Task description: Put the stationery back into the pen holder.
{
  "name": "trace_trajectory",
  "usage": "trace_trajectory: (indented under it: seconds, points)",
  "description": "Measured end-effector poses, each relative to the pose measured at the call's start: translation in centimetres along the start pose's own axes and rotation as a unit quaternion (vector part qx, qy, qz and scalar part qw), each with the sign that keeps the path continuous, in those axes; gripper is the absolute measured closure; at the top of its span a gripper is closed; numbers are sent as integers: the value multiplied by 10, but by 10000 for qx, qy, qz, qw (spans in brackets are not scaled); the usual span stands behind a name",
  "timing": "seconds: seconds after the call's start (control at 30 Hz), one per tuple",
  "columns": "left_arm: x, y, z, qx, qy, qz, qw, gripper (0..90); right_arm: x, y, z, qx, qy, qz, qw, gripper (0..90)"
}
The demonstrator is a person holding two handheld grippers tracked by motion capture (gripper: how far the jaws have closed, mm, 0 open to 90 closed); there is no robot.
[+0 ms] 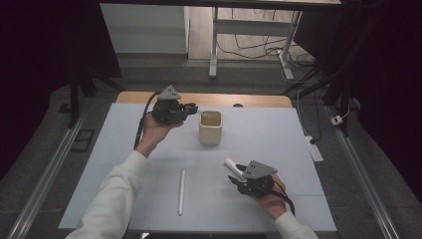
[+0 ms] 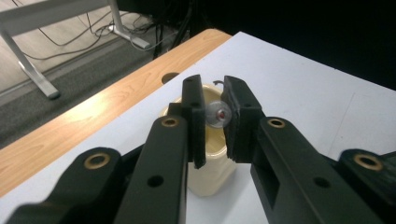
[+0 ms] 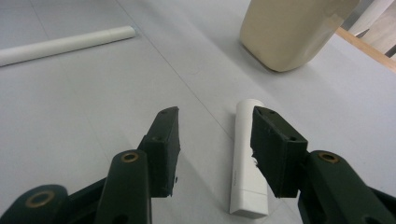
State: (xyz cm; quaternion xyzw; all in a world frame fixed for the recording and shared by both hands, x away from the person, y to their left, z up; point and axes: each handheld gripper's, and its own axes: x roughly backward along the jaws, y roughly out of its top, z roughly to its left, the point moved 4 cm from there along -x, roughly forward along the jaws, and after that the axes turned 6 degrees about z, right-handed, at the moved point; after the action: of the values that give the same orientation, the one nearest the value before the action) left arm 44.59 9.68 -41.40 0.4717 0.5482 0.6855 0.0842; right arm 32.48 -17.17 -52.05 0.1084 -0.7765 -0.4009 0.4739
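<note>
A cream cup (image 1: 210, 128) stands upright in the middle of the white mat. My left gripper (image 1: 192, 108) hovers at the cup's left rim, shut on a thin pen-like stick (image 2: 218, 115). That stick shows end-on as a small round clear tip over the cup's mouth (image 2: 211, 138). Near the front right, my right gripper (image 1: 235, 178) is open and low over the mat. A short white tube (image 3: 247, 158) lies flat under its right jaw, partly between the jaws and untouched. A long white rod (image 1: 181, 191) lies on the mat to the front left.
The white mat (image 1: 278, 139) covers a wooden table whose far edge (image 1: 249, 101) has a round hole. Beyond it are desk legs and loose cables on the floor (image 1: 259, 47). A power strip (image 1: 315, 149) lies off the mat's right side.
</note>
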Motion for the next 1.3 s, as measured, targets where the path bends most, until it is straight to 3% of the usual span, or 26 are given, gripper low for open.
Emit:
trace_trajectory:
  seconds: [0.1, 0.23, 0.27, 0.33, 0.47, 0.73, 0.9, 1.07, 1.3]
  points:
    - [-9, 0, -1, 56, -95, 79, 9999, 785, 0, 0, 0, -6, -10, -6, 10000, 514]
    - [-20, -1, -4, -76, -17, 183, 9998, 776, 0, -1, -2, -33, -6, 1, 10000, 511]
    - [-23, -2, -5, -109, 42, 202, 9997, 743, 0, -1, -2, -30, -20, 13, 10000, 510]
    - [-24, -3, -6, -11, -88, 223, 9997, 561, 0, -2, -3, -34, -27, 41, 10000, 507]
    - [-18, -6, -6, 26, -167, 80, 9998, 479, 1, -3, -6, -70, -59, 55, 9999, 505]
    - [1, -29, -16, -11, -367, 70, 9993, 469, 3, -5, -11, -145, -112, 56, 9998, 505]
    - [12, -48, -25, -55, -306, 133, 9994, 470, 2, -5, -11, -141, -118, 63, 9998, 505]
    - [21, -69, -32, -72, -161, 344, 9993, 463, 2, -5, -11, -156, -133, 64, 9998, 505]
    - [28, -87, -41, 50, -173, 567, 9982, 435, 2, -7, -12, -121, -145, 109, 9998, 504]
